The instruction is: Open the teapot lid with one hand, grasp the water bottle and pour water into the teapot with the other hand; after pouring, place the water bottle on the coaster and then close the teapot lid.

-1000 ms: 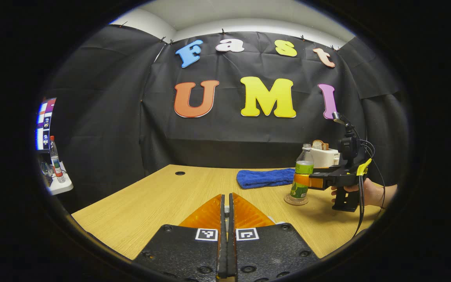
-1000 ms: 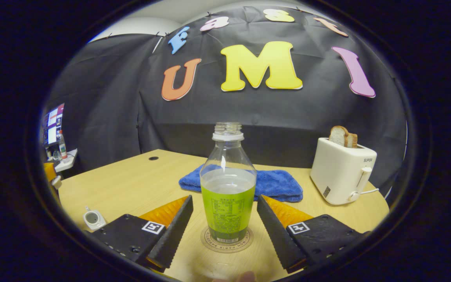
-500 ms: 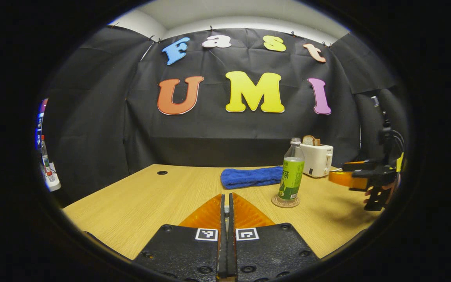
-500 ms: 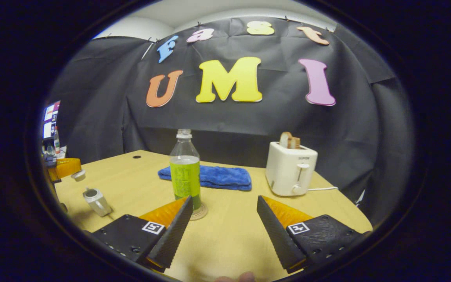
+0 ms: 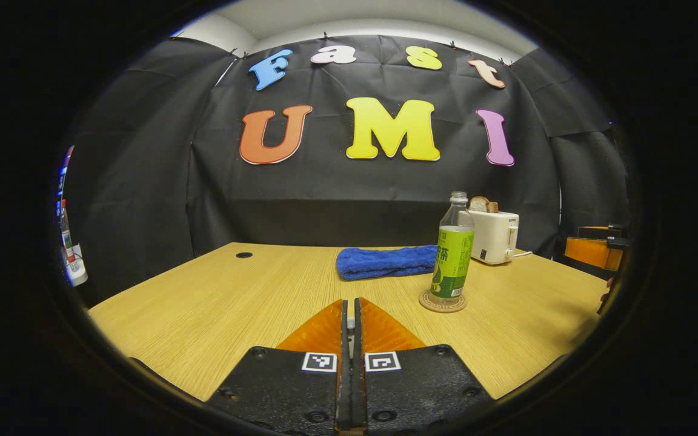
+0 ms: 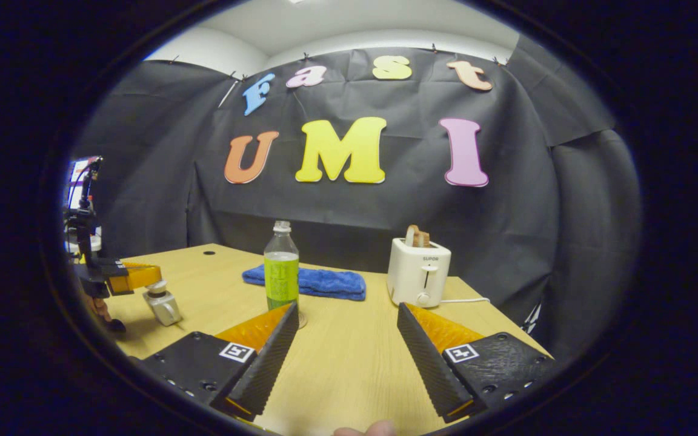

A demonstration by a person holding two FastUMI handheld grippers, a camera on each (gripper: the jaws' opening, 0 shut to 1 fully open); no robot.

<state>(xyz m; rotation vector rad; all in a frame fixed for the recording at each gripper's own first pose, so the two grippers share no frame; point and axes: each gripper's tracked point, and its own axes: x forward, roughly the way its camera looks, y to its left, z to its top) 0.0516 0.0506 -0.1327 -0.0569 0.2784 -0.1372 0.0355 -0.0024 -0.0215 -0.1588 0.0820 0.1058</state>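
Left gripper view. The left gripper [image 5: 352, 315] has its fingers pressed together with nothing between them, low over the near edge of the wooden bench [image 5: 216, 303]. Compared with the frame one second earlier, the right gripper [image 5: 594, 251] has let go of the water bottle [image 5: 453, 248] and drawn back to the bench's right edge, where it shows only in part; whether its fingers are spread cannot be told here. The bottle, clear plastic with a green label and no cap, stands upright on the round coaster [image 5: 442, 301], ahead and to the right of the closed fingers and well apart from them. A blue towel [image 5: 385, 261], soft and folded, lies behind the bottle toward the far edge; a white toaster [image 5: 494, 237] holding a slice of bread stands at the far right corner.

Right gripper view. The right gripper [image 6: 349, 351] has its ribbed fingers spread wide and empty. One second earlier the bottle stood between them; now the water bottle [image 6: 281, 272] stands farther off, beyond the left finger [image 6: 264, 363], with the coaster [image 6: 302, 319] partly hidden behind that finger. Near the bench's left edge, the left gripper [image 6: 131, 277] hovers just above the small metallic teapot [image 6: 164, 306]; a hand [image 6: 99, 307] grips its handle. The towel [image 6: 319, 283] and toaster [image 6: 418, 272] lie behind.
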